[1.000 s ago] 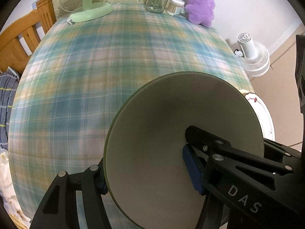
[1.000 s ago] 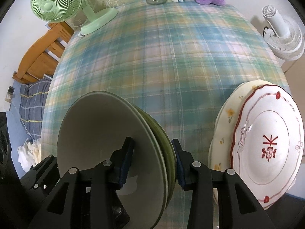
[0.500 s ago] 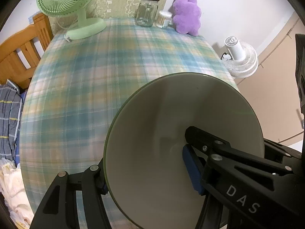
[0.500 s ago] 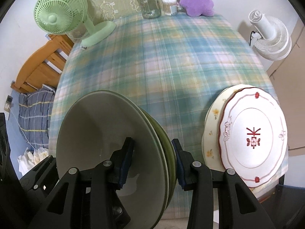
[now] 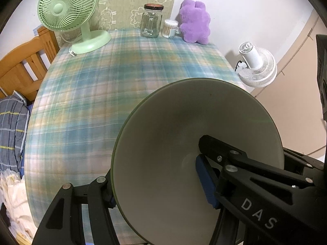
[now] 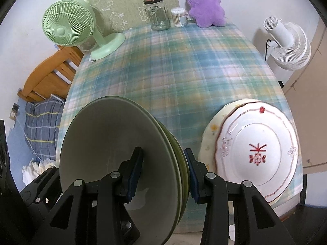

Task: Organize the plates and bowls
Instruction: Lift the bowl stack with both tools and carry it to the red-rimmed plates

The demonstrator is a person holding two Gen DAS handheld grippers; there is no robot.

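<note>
Both grippers are clamped on the stacked green bowls (image 6: 114, 155) held above the near-left of the desk (image 6: 184, 67) — left gripper (image 5: 155, 185) and right gripper (image 6: 163, 175) on opposite rims — so keep them level and set them down clear of the plates (image 6: 255, 149).

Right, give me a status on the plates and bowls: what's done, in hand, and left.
Done: two patterned plates sit stacked at the near right of the plaid-clothed table.
In hand: a nested stack of green bowls, gripped on opposite sides of its rim by the right gripper and left gripper, off the cloth.
Left: setting the bowls down; no other loose dishes show.
</note>
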